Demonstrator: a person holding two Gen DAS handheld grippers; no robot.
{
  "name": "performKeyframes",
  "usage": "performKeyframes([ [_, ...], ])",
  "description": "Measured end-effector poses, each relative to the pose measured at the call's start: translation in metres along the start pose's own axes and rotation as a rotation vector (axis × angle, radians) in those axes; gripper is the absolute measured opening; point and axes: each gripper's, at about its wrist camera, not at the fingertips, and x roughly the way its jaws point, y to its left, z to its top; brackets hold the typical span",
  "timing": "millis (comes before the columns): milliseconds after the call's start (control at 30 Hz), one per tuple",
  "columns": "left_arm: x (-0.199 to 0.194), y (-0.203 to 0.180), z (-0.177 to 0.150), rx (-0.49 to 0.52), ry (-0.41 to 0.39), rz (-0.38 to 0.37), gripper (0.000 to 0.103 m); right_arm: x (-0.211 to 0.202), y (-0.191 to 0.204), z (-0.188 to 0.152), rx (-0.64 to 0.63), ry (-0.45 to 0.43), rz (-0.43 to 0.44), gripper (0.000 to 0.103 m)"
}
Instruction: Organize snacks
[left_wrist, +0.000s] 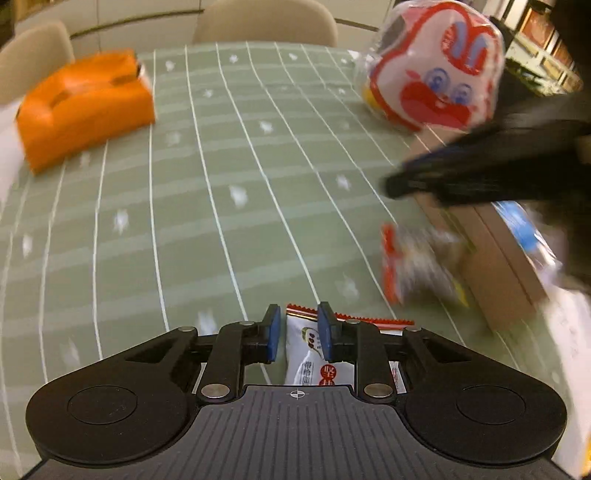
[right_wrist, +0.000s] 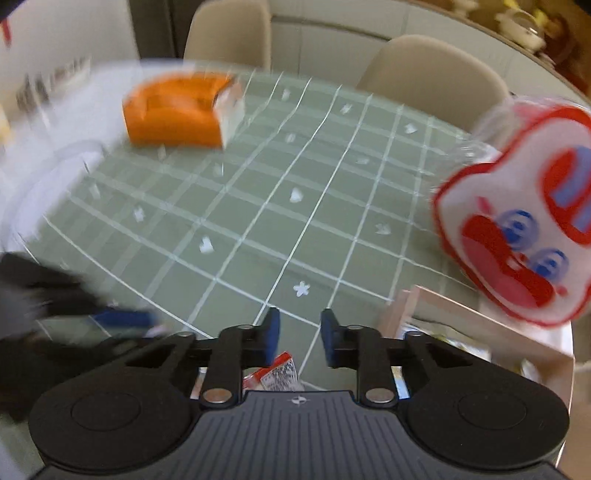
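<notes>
Now both my grippers tilt steeply down over the green checked tablecloth (left_wrist: 229, 206). My left gripper (left_wrist: 295, 332) has its blue pads drawn close, each pad touching a side of a white snack packet (left_wrist: 301, 343) with a red zigzag top edge; Chinese characters show on it, too small for me to read. My right gripper (right_wrist: 300, 338) is nearly closed, though a narrow gap shows between the pads with nothing in it; a small red-and-white packet (right_wrist: 277, 374) lies just beneath the fingers, its print unreadable. Beside the cardboard box (right_wrist: 443, 317) hangs a bag printed with a red rabbit face (right_wrist: 517, 236). An orange tissue box (left_wrist: 85, 107) sits well apart from the cardboard box, across the cloth.
</notes>
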Motion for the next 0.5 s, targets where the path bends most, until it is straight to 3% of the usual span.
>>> performKeyframes([
  [133, -0.015, -0.001, -0.024, -0.011, -0.004, -0.037, 0.027, 0.022, 0.028, -0.013, -0.064, 0.092, -0.018, 0.012],
  [233, -0.021, -0.003, -0.034, -0.021, -0.006, -0.046, 0.027, 0.011, 0.048, -0.034, -0.098, 0.108, 0.005, 0.012],
  [400, -0.030, -0.012, -0.050, -0.034, -0.005, -0.082, 0.027, -0.020, 0.063, -0.088, -0.046, 0.136, 0.076, 0.012],
  [500, -0.034, -0.016, -0.058, -0.055, 0.005, -0.105, 0.027, -0.037, 0.065, -0.127, -0.028, 0.137, 0.064, 0.012],
])
